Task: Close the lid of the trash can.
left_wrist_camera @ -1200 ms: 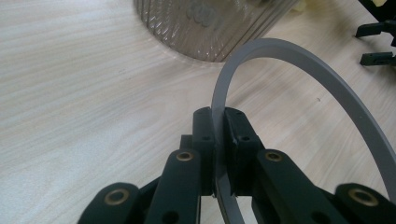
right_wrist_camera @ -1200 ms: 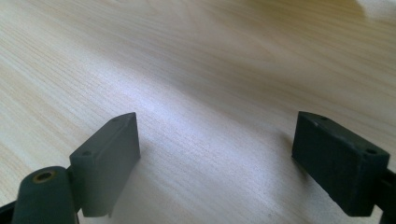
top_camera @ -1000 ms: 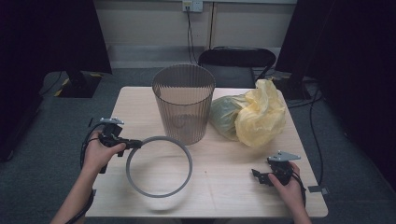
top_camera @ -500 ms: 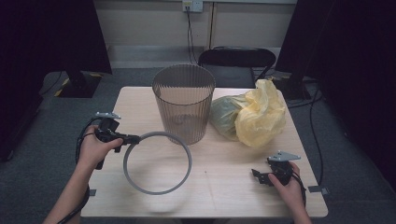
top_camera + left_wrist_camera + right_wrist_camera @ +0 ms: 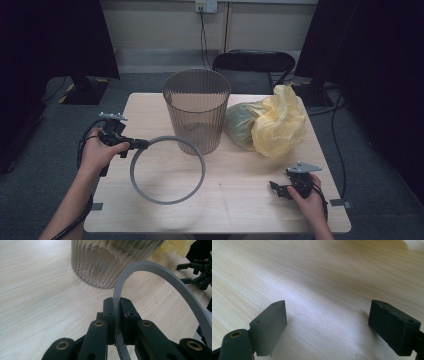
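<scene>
Dark floor and a pale wall with a socket lay behind the wooden table (image 5: 235, 210). Near the table's far edge stood the bin (image 5: 196, 110), ribbed, translucent and upright, and it served as the landmark for everything else.

Just right of the bin slumped a yellow bag (image 5: 280, 122), with a greenish bag (image 5: 239, 125) between the two, close against the bin's wall.

Left of the bin, the left gripper (image 5: 139, 144) had its jaws pinched tight on the ring (image 5: 167, 170), a grey hoop. In the left gripper view the pads (image 5: 109, 315) pressed the thin band of the ring (image 5: 160, 275) from both sides, and the hoop arched away towards the bin (image 5: 110, 262). From the high view the ring lay in front of the bin, its far arc overlapping the bin's base; whether its near arc touched the table could not be told.

Well to the front right of the bin, the right gripper (image 5: 277, 189) sat low at the table's near edge. Its jaws stood wide apart in the right gripper view (image 5: 328, 327), with bare wood (image 5: 317, 277) between them and nothing held.
</scene>
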A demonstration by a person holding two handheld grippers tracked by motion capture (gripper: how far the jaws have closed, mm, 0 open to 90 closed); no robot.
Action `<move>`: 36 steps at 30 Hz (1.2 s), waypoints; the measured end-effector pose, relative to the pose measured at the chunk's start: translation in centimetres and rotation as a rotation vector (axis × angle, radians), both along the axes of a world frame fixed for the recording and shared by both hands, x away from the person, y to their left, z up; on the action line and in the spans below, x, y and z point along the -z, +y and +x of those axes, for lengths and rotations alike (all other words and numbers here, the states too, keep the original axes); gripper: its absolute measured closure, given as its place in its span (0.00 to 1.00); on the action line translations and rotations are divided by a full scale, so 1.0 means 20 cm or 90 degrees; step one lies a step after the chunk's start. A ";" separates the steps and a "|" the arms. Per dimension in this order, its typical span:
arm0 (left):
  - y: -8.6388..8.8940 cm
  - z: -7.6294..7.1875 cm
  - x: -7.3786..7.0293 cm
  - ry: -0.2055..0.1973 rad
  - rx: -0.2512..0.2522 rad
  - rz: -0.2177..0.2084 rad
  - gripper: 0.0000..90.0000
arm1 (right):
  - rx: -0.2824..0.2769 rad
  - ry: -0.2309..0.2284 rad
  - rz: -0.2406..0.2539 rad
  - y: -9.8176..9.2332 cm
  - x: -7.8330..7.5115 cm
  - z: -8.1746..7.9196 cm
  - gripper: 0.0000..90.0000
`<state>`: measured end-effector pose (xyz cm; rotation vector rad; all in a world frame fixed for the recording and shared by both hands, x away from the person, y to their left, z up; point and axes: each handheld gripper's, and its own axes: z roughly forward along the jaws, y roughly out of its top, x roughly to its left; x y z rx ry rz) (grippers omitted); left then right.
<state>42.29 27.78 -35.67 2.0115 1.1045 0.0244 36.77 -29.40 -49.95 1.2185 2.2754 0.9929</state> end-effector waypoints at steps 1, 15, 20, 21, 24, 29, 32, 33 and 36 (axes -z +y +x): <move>0.00 0.00 0.00 0.000 0.000 0.000 0.93 | 0.000 0.000 0.000 0.00 0.00 0.00 0.16; -0.02 0.01 -0.02 0.008 0.002 0.007 0.93 | 0.000 0.000 0.000 0.00 0.00 0.00 0.16; -0.03 0.02 -0.02 0.011 0.003 0.002 0.93 | 0.000 0.000 0.000 0.00 0.00 0.00 0.16; -0.03 0.02 -0.02 0.010 0.004 0.001 0.93 | 0.000 0.000 0.000 0.00 0.00 0.00 0.16; -0.03 0.02 -0.03 0.012 0.003 -0.004 0.93 | 0.000 0.000 0.000 0.00 0.00 0.00 0.16; -0.02 0.01 -0.07 0.008 0.003 -0.004 0.93 | 0.000 0.000 0.000 0.00 0.00 0.00 0.16; -0.02 0.01 -0.09 0.009 0.002 -0.008 0.93 | 0.000 0.000 0.000 0.00 0.00 0.00 0.16; -0.01 0.01 -0.10 0.008 0.004 -0.013 0.93 | 0.000 0.000 0.000 0.00 0.00 0.00 0.16; -0.01 0.01 -0.13 0.010 0.006 -0.018 0.93 | 0.000 0.000 0.001 0.00 0.00 0.00 0.16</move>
